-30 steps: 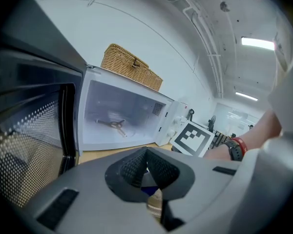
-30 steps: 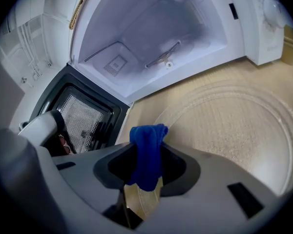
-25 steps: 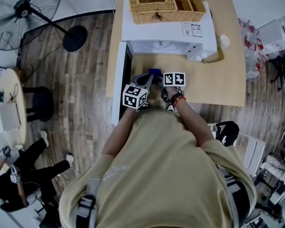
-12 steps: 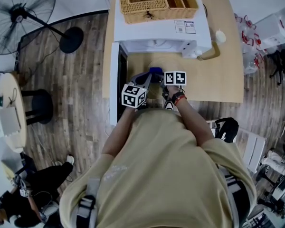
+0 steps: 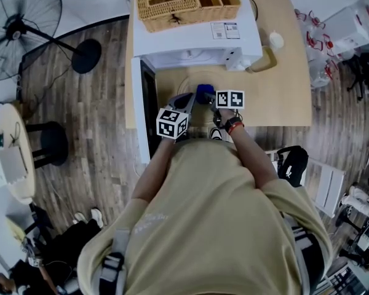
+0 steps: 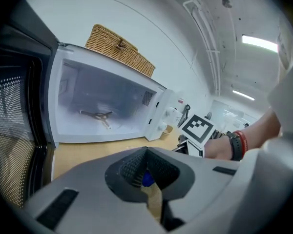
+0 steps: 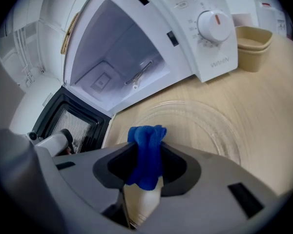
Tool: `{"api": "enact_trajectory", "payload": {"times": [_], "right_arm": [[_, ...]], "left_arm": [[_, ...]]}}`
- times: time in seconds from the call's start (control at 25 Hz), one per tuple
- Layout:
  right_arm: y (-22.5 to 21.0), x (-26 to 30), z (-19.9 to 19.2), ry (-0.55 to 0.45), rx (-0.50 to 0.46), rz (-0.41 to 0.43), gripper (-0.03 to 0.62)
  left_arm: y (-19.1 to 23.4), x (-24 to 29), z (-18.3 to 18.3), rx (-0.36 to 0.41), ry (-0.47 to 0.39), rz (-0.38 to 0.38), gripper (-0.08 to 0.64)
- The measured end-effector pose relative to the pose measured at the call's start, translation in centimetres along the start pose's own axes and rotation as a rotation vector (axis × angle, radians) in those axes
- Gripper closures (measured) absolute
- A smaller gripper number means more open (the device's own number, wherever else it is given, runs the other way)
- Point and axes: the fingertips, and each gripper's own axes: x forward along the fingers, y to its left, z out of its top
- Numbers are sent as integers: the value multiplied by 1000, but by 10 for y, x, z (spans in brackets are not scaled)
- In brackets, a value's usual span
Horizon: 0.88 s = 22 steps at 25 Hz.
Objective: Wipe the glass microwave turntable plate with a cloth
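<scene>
Cloth (image 7: 145, 136) is sitting pinched in our right gripper (image 7: 147, 156); we should be pressing it flat on the plate (image 7: 205, 126) just ahead. Left gripper (image 6: 146, 154) is closed, holding nothing.

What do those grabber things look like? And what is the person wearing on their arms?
The left gripper and the right gripper are chunky grey plastic, with dark ribbed pads meeting in a V. The left cube and the right cube are white with black square markers. The person wears a beige shirt and a red and black wristband on the right wrist.
</scene>
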Motion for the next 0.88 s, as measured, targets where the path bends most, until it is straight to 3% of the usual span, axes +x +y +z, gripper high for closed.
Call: {"api": "enact_trajectory", "payload": {"times": [0.36,0.56,0.88], "right_arm": [[-33,-21,10,-42,69,-19,435],[-49,-33,16,-61,72,-53,436],[-75,-56,21,-79,63,-131,439]], "left_arm": [[-8,13,-2,7,20,3,541],[-6,20,-6,59,55,36,541],[2,21,1,19,41,52,541]]}}
